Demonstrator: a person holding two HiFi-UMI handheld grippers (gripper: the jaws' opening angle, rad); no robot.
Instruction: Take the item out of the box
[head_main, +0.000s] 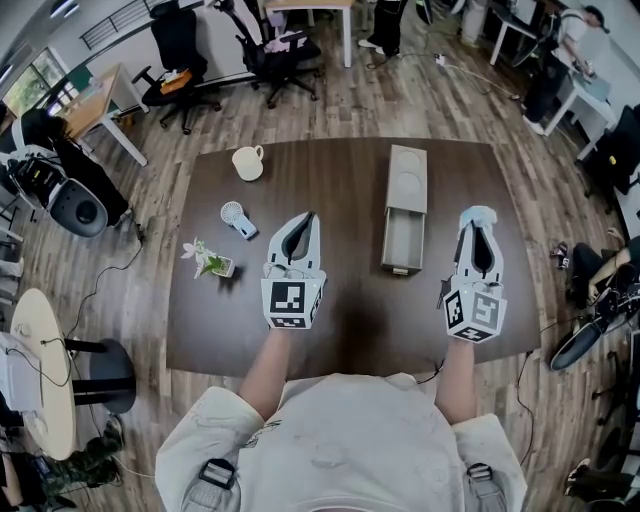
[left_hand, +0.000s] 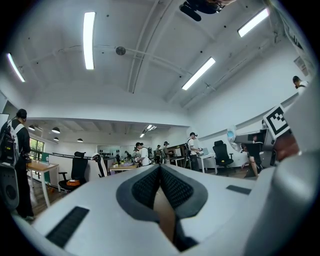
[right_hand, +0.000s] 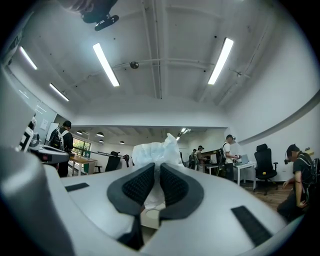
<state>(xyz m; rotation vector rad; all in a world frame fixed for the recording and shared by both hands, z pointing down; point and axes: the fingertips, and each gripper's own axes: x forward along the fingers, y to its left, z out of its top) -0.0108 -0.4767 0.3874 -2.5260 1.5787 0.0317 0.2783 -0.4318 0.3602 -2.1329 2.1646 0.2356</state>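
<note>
A long grey box (head_main: 405, 210) lies on the dark table (head_main: 330, 330), its drawer pulled out toward me. To its right my right gripper (head_main: 478, 224) is raised, jaws tilted up, shut on a crumpled white plastic-wrapped item (head_main: 480, 213). In the right gripper view the item (right_hand: 155, 149) bulges out above the pads of the right gripper (right_hand: 156, 172). My left gripper (head_main: 305, 222) hovers left of the box, shut with nothing in it. In the left gripper view its pads meet at the tips of the left gripper (left_hand: 160, 170).
A cream mug (head_main: 247, 162), a small hand fan (head_main: 237, 219) and a little potted flower (head_main: 210, 260) sit on the table's left half. Office chairs (head_main: 180, 60), desks and people stand around the room.
</note>
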